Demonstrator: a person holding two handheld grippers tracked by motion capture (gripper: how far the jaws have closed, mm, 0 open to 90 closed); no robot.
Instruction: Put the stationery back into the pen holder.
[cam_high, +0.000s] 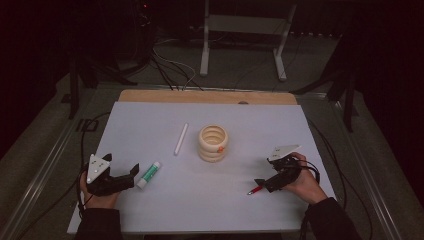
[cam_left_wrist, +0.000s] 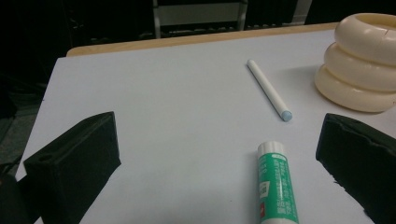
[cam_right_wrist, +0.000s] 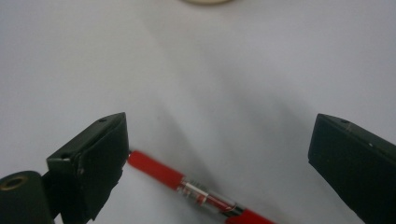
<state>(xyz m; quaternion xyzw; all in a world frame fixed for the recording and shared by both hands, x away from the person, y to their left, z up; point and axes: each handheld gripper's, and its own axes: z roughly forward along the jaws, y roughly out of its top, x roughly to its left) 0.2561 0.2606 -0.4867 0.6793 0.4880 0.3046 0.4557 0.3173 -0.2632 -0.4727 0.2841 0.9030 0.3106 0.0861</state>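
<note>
I hold my right gripper (cam_high: 263, 185) low over the near right part of the white counter (cam_high: 250, 125), its fingers (cam_right_wrist: 95, 158) spread wide over a red pen (cam_right_wrist: 196, 191); in the right gripper view the pen lies flat on the counter between the two black fingers, its red end just beside the one at that view's left, whether touching I cannot tell; nothing is pinched. In the high view the pen (cam_high: 255, 190) pokes out toward the counter's middle from under that gripper.

My left gripper (cam_high: 129, 176) rests at the near left of the counter, its fingers (cam_left_wrist: 74, 163) also spread and holding nothing; a glue stick (cam_left_wrist: 275, 184) with a green label and white cap lies between them in the left gripper view, closer to the finger at that view's right and clear of both; in the high view the glue stick (cam_high: 149, 175) lies just beside the fingertips.

Beyond the glue stick lies a white stick (cam_high: 181, 138) with a pale blue tip, well apart from both grippers; to its right stands a cream ringed holder (cam_high: 213, 143), upright near the counter's middle, with a small orange mark on its side.
</note>
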